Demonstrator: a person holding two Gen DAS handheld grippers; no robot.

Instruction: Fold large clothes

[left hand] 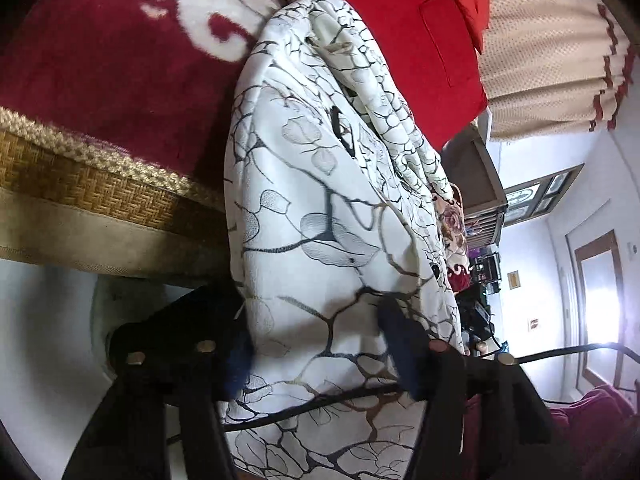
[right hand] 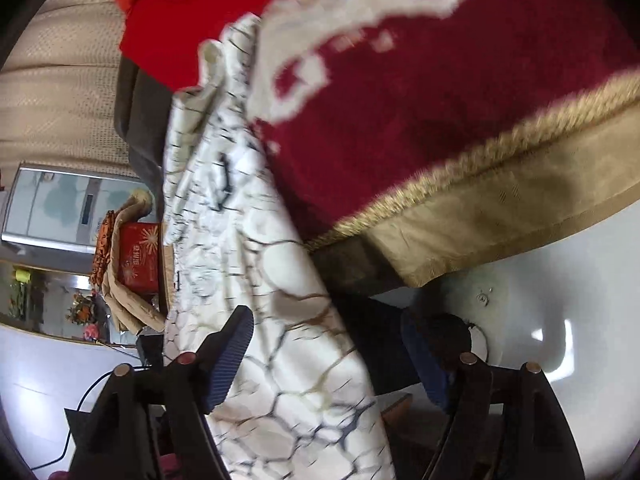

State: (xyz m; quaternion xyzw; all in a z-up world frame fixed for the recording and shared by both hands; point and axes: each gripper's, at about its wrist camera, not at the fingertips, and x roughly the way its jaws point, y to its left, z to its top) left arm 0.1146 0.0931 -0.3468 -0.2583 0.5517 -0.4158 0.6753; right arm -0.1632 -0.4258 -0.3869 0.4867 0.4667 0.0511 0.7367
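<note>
Nearest the left wrist camera, the left gripper has its two fingers either side of the hanging edge of a white garment printed with dark veined leaves. The cloth fills the gap, but whether the pads actually press on it cannot be told. In the right wrist view the right gripper stands spread wide: the garment runs along the near finger, while the far finger is clear of it, so nothing is pinched there.

The garment is draped over the front edge of a bed, part hanging below that edge and the rest lying crumpled on the dark red blanket towards the far side. A gold braid trims the blanket's edge. Beyond lies a bright red cloth.

The step appears to be taking hold of the hanging edge with both grippers. To do it well, each should pinch one layer only, well apart along the same edge, before lifting and spreading the garment flat on the blanket.
</note>
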